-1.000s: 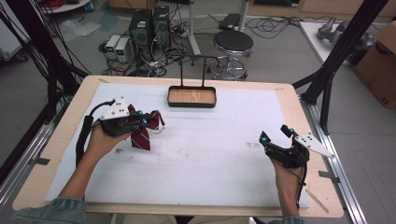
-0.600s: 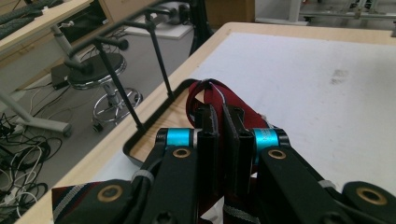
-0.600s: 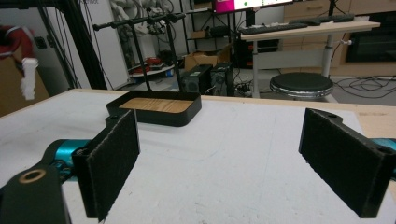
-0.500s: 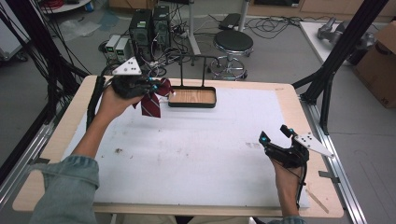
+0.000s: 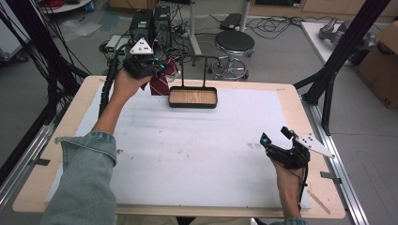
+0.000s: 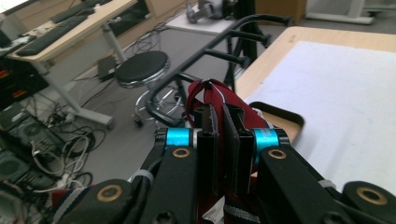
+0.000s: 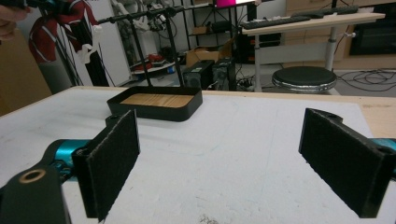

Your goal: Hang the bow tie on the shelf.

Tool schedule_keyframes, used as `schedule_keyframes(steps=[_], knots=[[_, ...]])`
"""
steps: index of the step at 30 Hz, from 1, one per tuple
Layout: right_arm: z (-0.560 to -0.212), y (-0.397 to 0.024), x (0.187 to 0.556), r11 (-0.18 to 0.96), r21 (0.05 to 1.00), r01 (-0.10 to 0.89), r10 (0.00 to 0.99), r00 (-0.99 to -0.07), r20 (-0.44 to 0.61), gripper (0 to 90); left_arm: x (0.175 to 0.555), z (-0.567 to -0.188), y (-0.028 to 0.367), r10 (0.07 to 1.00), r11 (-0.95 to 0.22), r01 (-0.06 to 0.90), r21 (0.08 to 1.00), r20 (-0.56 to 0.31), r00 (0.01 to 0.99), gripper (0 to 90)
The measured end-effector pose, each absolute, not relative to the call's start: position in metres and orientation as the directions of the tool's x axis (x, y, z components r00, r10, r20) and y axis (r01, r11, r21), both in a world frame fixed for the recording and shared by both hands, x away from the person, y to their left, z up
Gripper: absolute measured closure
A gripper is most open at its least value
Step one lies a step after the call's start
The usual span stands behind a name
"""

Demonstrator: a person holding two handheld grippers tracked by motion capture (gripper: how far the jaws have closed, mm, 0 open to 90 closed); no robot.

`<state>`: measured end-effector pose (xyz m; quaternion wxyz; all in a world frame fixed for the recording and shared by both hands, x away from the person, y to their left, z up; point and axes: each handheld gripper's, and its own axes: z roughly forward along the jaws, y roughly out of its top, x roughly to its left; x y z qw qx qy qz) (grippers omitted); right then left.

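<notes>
Your left gripper (image 5: pixel 162 70) is lifted above the far left edge of the table (image 5: pixel 56 187), its jaws clamped on a dark red tie (image 5: pixel 160 83) with thin pale stripes. Limp folds of the tie hang just left of the black tray stand (image 5: pixel 193 97), level with its thin metal rail (image 6: pixel 219 44). Wood lines the stand's shallow, rounded tray. Your right gripper (image 5: pixel 278 140) rests well apart from the stand, near the table's right edge, its felt-faced jaws spread wide around nothing. Broad bare white matting (image 5: pixel 197 154) lies between that gripper and the stand.
</notes>
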<state>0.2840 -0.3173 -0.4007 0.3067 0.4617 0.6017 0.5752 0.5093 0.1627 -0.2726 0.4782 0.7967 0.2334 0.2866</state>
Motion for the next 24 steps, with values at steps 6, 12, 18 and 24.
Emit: schedule_keyframes(steps=[6,12,18,24], knots=[[-0.403,-0.316,0.285,-0.086,0.975,0.204,0.906,-0.390,0.162,11.4,0.529,-0.275,0.168,0.726,-0.377,0.146,0.914,0.193,0.660,84.0],[-0.404,-0.317,0.285,-0.083,0.974,0.211,0.907,-0.390,0.162,11.3,0.546,-0.289,0.172,0.772,-0.366,0.224,0.903,0.161,0.616,83.1],[-0.404,-0.318,0.285,-0.095,0.971,0.218,0.907,-0.384,0.175,11.4,0.553,-0.308,0.170,0.775,-0.396,0.281,0.874,0.154,0.613,81.5],[-0.404,-0.318,0.285,-0.085,0.974,0.212,0.907,-0.388,0.164,11.4,0.556,-0.322,0.164,0.770,-0.407,0.309,0.860,0.141,0.622,80.5]])
